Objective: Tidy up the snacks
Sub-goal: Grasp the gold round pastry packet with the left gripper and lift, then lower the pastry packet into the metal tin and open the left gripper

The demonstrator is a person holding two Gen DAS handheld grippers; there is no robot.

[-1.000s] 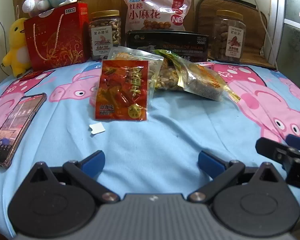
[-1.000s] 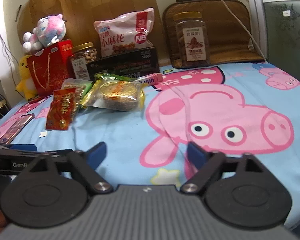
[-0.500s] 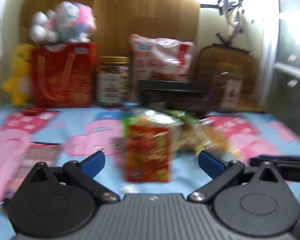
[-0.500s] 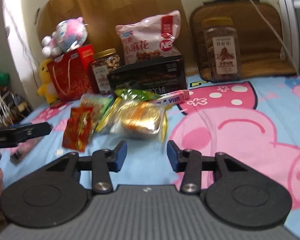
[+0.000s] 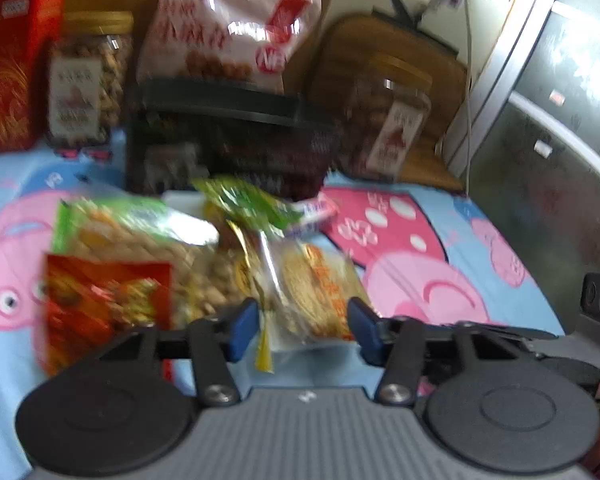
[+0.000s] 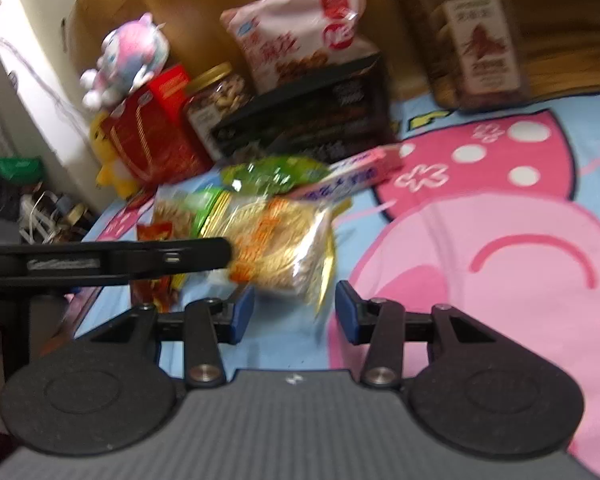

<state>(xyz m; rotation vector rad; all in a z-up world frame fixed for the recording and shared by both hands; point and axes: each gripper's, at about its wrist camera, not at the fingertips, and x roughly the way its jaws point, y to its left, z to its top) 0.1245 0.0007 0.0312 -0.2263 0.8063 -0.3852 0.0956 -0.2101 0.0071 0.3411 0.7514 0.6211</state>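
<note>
bare blanket (image 6: 520,280) lies free right of the snack pile (image 6: 276,236); jars and boxes wall the back.

Motion blur smears the pink snack bag (image 5: 224,28) label; the red gift bag (image 5: 8,68) is cut off.

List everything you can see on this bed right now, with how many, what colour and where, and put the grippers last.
bedsheet: one, blue with pink cartoon pigs, under everything
clear packet of round cake: one, golden, front of the pile
green packet: one, behind the cake
red packet: one, left front of the pile
peanut bag: one, clear and green, behind the red packet
pink box: one, slim, right of the pile
black box: one, behind the pile
pink snack bag: one, atop the black box
nut jars: two, gold lids, flanking the black box
red gift bag: one, back left
plush toys: two, pink and yellow, by the gift bag
left gripper: jaws closing, apart, nothing gripped
right gripper: jaws apart, nothing gripped
</note>
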